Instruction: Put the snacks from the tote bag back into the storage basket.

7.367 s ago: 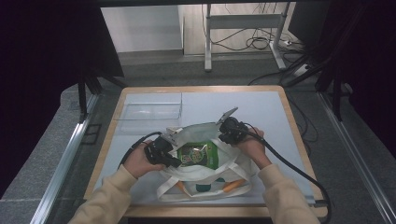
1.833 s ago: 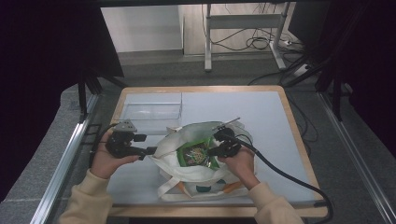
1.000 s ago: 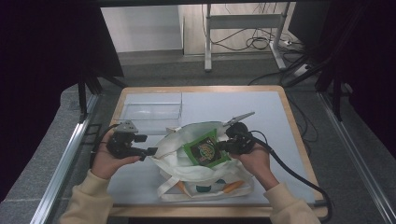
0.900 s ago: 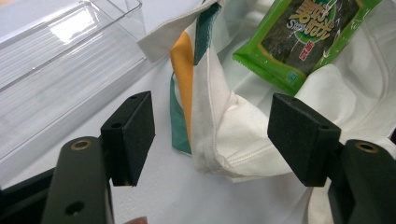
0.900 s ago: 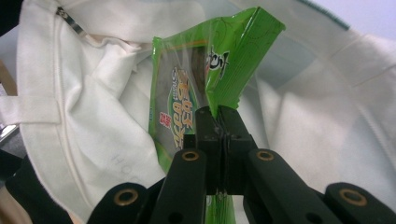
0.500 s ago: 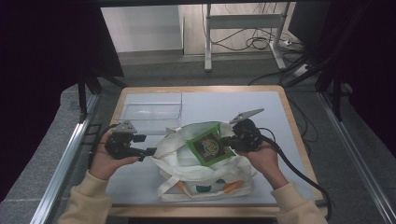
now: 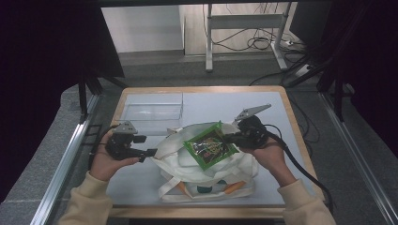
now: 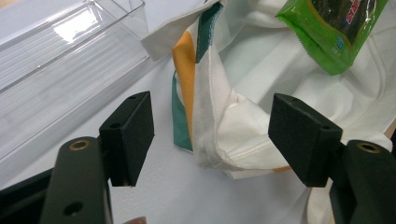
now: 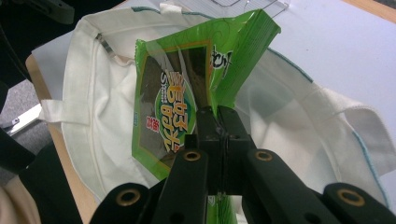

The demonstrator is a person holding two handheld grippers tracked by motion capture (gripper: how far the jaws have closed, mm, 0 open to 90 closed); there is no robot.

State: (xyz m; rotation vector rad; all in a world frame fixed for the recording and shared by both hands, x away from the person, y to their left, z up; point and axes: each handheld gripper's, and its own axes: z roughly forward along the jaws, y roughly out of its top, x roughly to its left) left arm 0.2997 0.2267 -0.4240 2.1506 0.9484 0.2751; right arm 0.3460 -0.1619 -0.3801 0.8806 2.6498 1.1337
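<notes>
Your right tool (image 9: 212, 126) is pinched on the green snack packet (image 7: 210, 146) and has lifted it up and out of the white tote bag (image 7: 206, 173) over the last second, so extraction looks nearly done. Your left tool (image 8: 210, 140) is spread, its jaws either side of the bag's rim fold. Beyond sits the clear tray (image 7: 150, 112) on the worktop (image 7: 281, 117), a likely drop spot.

Lab-like recording room, black curtains (image 7: 42, 56), metal frame rails (image 7: 65, 159), floor cables (image 7: 256, 44), wood-edged table (image 7: 197, 89)
</notes>
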